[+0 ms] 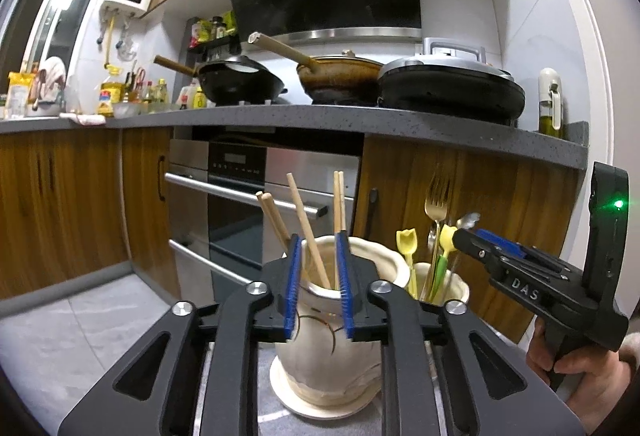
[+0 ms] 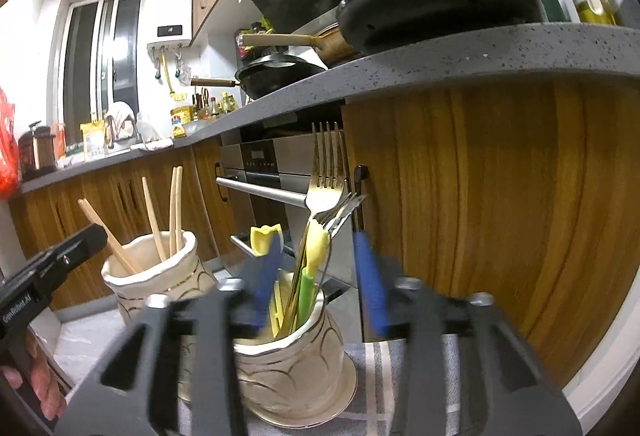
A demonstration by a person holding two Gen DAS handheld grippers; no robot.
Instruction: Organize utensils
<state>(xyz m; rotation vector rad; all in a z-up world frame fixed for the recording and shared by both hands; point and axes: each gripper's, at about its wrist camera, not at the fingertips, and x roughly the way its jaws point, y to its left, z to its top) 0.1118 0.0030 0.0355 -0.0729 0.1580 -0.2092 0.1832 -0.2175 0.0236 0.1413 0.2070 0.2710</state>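
The sorting looks nearly finished: chopsticks (image 1: 308,232) stand in the left jar (image 1: 324,336), while the forks (image 2: 326,172) and yellow-handled pieces (image 2: 266,238) stand in the right jar (image 2: 296,368). Left gripper (image 1: 318,288) and right gripper (image 2: 320,284) both hover with fingers parted, gripping nothing.

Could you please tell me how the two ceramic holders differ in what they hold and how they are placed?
The left holder holds only wooden chopsticks; the right holder holds forks and yellow-and-green utensils. In the left wrist view, the left holder stands nearer, the right holder behind and to its right. Both are cream ceramic with thin dark curved lines, standing upright on saucers.
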